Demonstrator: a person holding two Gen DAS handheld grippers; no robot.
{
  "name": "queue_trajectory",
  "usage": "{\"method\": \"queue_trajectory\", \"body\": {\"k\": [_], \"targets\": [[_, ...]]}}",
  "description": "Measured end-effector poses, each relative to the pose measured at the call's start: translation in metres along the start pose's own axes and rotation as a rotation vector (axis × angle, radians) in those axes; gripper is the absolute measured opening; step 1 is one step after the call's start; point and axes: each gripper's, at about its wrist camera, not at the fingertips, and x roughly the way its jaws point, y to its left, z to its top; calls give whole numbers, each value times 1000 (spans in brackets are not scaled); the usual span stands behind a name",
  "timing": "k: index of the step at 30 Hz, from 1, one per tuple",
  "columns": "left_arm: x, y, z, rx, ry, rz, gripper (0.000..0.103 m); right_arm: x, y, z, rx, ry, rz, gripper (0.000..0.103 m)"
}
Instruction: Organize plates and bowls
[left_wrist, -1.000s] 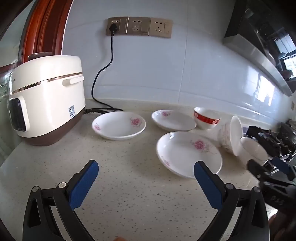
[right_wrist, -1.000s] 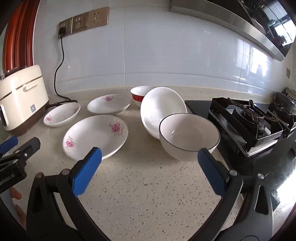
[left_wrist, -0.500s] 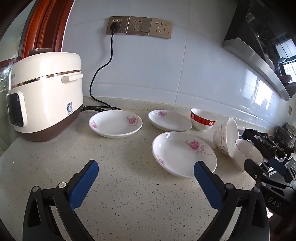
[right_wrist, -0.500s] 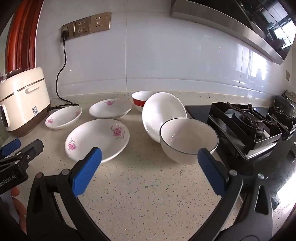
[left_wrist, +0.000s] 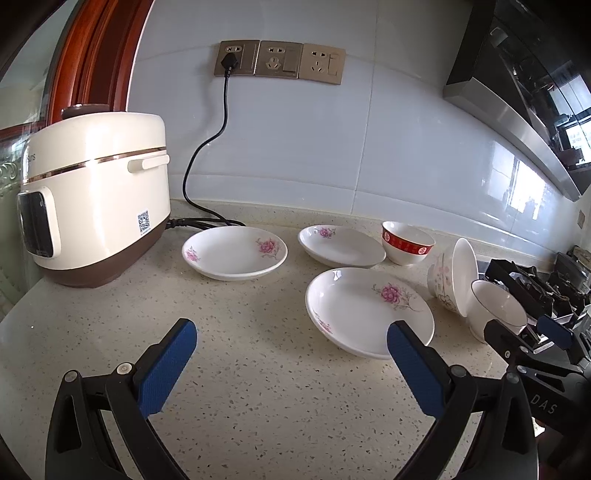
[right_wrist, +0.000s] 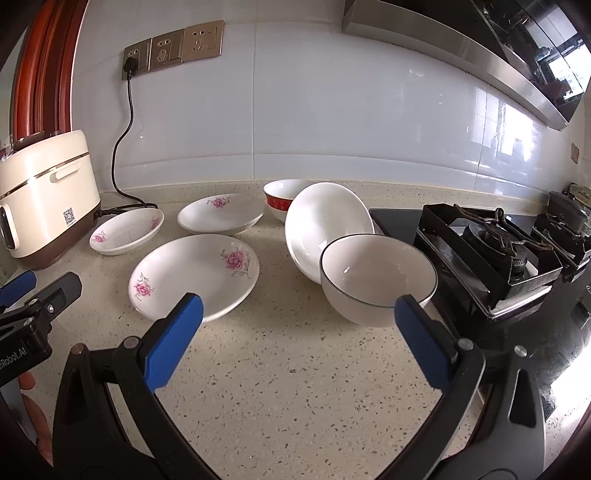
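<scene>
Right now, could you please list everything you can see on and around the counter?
Floral plates: three, white with pink flowers; near, left, back.
Red-banded bowl: one, white and red, by the wall.
Tilted bowl: one, white, leaning on its side.
Dark-rimmed bowl: one, white, beside the stove.
Rice cooker: one, cream and brown, far left.
Sockets: three, gold; one holds a black plug.
Gas stove: black, right.
Counter: speckled beige.
Left gripper: blue jaws open.
Right gripper: blue jaws open.
</scene>
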Motion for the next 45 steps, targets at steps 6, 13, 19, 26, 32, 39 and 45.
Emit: {"method": "queue_trajectory", "body": {"k": [6,13,19,26,32,39,45], "targets": [[0,1,0,-4,1,5,103,1,-1,0,10,4,1,103],[0,-1,-1,2,-1,-1,103,1,-1,-1,11,3,0,103],[1,1,-1,-5,1,-2,103,1,-1,-1,12,2,-1,103],[0,1,-2,-6,0,-4,103,0,-1,-1,13,1,-2,103],[0,2,-2,-9,0,-4,103,0,-1,-1,12,0,-3,103],[0,3,-2,-10,0,-5,103,0,-1,-1,12,0,-3,103],[0,3,-2,-12,0,-6,103,0,-1,-1,13,0,-4,103]]}}
